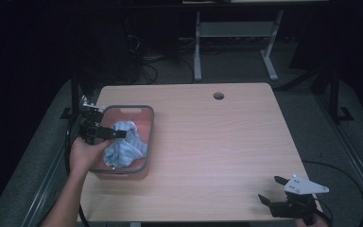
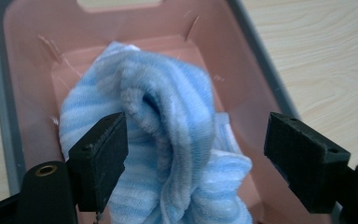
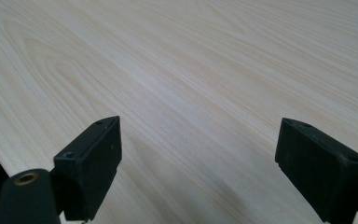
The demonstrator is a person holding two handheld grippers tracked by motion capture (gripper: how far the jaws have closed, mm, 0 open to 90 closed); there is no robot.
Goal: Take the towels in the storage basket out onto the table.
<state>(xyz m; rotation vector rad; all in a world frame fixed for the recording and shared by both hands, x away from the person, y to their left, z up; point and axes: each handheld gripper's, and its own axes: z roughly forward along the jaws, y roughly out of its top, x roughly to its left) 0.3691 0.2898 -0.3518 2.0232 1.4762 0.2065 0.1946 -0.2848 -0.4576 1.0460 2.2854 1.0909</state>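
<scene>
Cloth (image 2: 168,140) lay bunched in the pink bin (image 2: 23,84); the left tool (image 2: 196,149) gaped wide over it, seemingly to grasp, while the right tool (image 3: 198,163) idled open above the tabletop (image 3: 191,70).

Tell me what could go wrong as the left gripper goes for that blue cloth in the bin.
The left gripper is open around only one fold of the blue striped cloth, so a pinch might lift a corner and let the rest drag. The cloth fills much of the pink bin, which sits near the table's left edge; a snag could tip or slide it.
</scene>
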